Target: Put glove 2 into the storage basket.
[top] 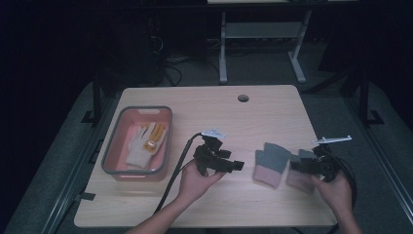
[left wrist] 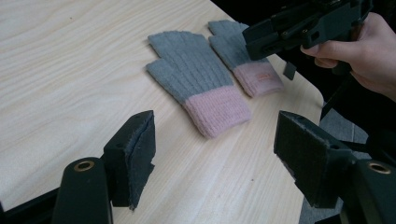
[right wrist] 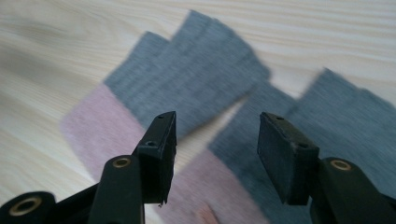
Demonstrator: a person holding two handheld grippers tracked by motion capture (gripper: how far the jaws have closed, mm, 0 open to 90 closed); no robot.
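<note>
Two grey-and-pink gloves lie flat, side by side, on the tabletop. The right claw, jaws apart, hovers above the right-hand glove, likely for pickup. The left claw, jaws apart and empty, waits nearby. A pink bin holds another glove.

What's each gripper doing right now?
Left gripper: open, empty, above the table.
Right gripper: open, empty, over the grey-and-pink gloves.

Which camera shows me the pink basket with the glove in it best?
The high view: the pink basket sits whole at the table's left, a cream and yellow glove lying inside. Both gripper views look instead at the grey and pink gloves.
</note>
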